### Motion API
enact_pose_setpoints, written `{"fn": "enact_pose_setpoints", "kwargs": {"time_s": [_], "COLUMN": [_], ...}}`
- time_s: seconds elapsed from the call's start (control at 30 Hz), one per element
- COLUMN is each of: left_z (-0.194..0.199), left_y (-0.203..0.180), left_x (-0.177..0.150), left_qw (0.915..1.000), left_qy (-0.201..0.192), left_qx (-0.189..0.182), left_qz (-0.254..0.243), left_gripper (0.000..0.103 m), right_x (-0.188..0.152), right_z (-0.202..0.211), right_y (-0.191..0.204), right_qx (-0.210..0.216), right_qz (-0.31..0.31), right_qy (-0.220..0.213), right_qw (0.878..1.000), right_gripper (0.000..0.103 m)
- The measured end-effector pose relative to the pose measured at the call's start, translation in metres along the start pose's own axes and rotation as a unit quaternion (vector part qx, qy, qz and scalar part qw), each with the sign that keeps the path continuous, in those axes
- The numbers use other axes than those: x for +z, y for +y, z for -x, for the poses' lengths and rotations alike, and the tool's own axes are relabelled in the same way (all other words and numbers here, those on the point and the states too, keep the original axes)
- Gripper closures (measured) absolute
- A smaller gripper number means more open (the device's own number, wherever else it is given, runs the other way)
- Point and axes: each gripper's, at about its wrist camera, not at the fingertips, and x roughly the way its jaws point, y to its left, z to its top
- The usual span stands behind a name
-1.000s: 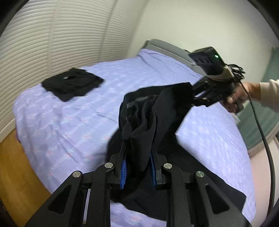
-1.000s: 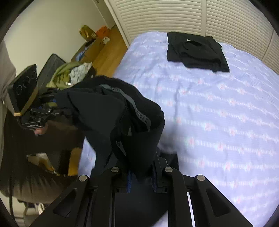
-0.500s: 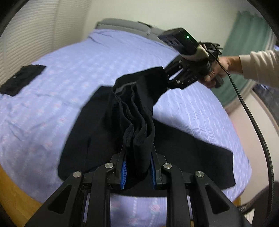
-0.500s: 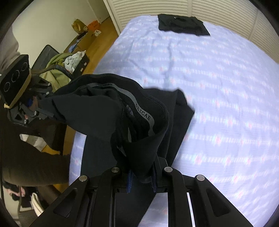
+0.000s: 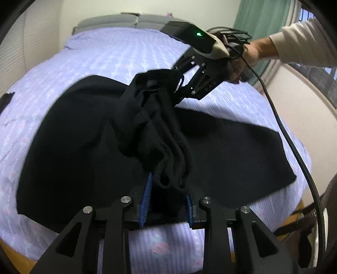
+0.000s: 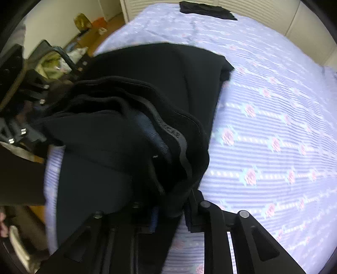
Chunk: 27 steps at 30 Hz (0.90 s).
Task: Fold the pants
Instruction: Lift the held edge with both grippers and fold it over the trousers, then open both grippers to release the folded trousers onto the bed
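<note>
Black pants [image 5: 84, 137] lie spread across the lilac flowered bed [image 5: 105, 52], and their bunched waistband end [image 5: 155, 130] rises off the lower layer as a ridge between my two grippers. My left gripper [image 5: 167, 202] has this bunch between its blue pads; the jaws are opening and the cloth still fills the gap. My right gripper [image 5: 178, 84], held by a hand, has the other end of the ridge. In the right wrist view the pants [image 6: 126, 126] drape over my right gripper [image 6: 172, 212], whose jaws are opening with cloth between them. The left gripper [image 6: 40, 113] is blurred at the left.
A folded black garment [image 6: 206, 9] lies at the bed's far end by the louvred doors. A grey headboard [image 5: 118, 20] and green curtain [image 5: 263, 16] stand behind. A black cable [image 5: 294, 147] trails from the right gripper. Clothes and bags [image 6: 54, 61] clutter the wooden floor beside the bed.
Both grippers have swung across the bed and sunk with the waistband end. More of the pants now lies flat, doubled over itself. Both pairs of jaws stand wider.
</note>
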Motion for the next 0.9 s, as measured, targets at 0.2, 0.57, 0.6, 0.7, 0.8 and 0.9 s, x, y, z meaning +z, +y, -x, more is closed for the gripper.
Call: {"fn": "enact_pose_setpoints", "kwargs": {"time_s": [0.2, 0.57, 0.6, 0.7, 0.8, 0.9], "left_z": [0.012, 0.062, 0.066, 0.072, 0.072, 0.063], "left_y": [-0.002, -0.039, -0.038, -0.023, 0.008, 0.03], "left_x": [0.003, 0.016, 0.018, 0.032, 0.042, 0.052], "left_qw": [0.9995, 0.9965, 0.9965, 0.9978, 0.9988, 0.998], "left_qy": [0.027, 0.0, -0.005, -0.014, -0.02, -0.022], "left_qx": [-0.01, -0.074, -0.074, -0.052, -0.017, 0.003], "left_qz": [0.017, -0.039, -0.04, -0.038, -0.042, -0.059], "left_gripper": [0.065, 0.064, 0.063, 0.061, 0.06, 0.06], "right_x": [-0.028, -0.055, -0.055, -0.05, -0.053, -0.061], "right_z": [0.008, 0.075, 0.082, 0.103, 0.122, 0.129], "right_y": [0.005, 0.033, 0.035, 0.04, 0.045, 0.049], "right_qx": [-0.018, -0.026, -0.031, -0.06, -0.101, -0.13], "right_qz": [-0.019, -0.133, -0.142, -0.182, -0.246, -0.335], "right_qy": [0.021, -0.015, -0.021, -0.039, -0.061, -0.08], "right_qw": [0.999, 0.991, 0.989, 0.981, 0.962, 0.93], "right_gripper": [0.061, 0.061, 0.061, 0.061, 0.061, 0.061]}}
